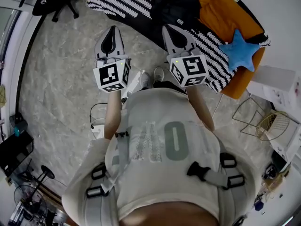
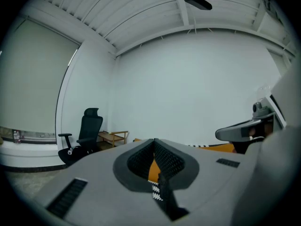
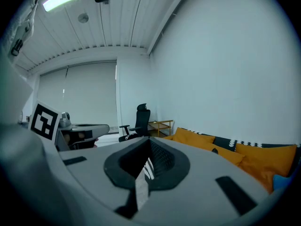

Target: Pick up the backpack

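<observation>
Both pairs of jaws are closed together, and nothing is between them. We hold the left gripper (image 1: 112, 31) and the right gripper (image 1: 169, 30) side by side over the grey marble floor (image 1: 61, 69). The black fabric backpack (image 1: 175, 4) lies on the orange sofa (image 1: 221, 14) ahead, apart from both grippers.

Backpack (image 1: 175, 4) on sofa (image 1: 220, 9), star cushion (image 1: 240, 50) rightward

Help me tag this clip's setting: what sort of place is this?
Probably an office lounge or studio: an orange sofa with a blue star cushion, a black office chair and a marble-patterned floor.
</observation>
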The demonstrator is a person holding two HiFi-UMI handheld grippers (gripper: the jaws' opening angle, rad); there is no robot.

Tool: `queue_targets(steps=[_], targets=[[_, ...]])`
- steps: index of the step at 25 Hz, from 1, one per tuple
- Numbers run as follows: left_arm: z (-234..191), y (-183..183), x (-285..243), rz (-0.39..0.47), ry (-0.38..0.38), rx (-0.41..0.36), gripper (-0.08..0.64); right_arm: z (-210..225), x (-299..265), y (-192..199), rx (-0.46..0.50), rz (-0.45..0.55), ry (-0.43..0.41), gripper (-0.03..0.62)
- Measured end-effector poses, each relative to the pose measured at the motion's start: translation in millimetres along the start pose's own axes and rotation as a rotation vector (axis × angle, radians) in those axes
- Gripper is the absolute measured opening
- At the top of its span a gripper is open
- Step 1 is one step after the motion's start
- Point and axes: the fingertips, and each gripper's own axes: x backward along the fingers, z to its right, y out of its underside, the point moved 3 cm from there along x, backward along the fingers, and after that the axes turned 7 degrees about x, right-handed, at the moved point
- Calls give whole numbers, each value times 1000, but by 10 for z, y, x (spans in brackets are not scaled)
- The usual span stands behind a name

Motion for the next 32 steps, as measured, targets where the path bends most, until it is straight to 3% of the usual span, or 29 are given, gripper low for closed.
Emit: queue_targets(steps=[4,8,12,19,26,32], targets=[[367,9,-494,-6,90,-33,20,576,139,33,-30,17,135,8],[747,-72,-904,23,181,0,20,1086,434,70,-44,39,276,8],[1160,-120,-1241,21,288,17,20,1382,692,52,-37,51,398,8],[1841,-46,-1649,-25,524,5,20,1715,1016,189,-121,56,610,8],[1952,-64,-1887,-51,664,-24,21,1840,977,151,-157,62,767,8],[1785,-111,-2082,-45,695,-39,21,1875,914,198,-193,60,862,8]])
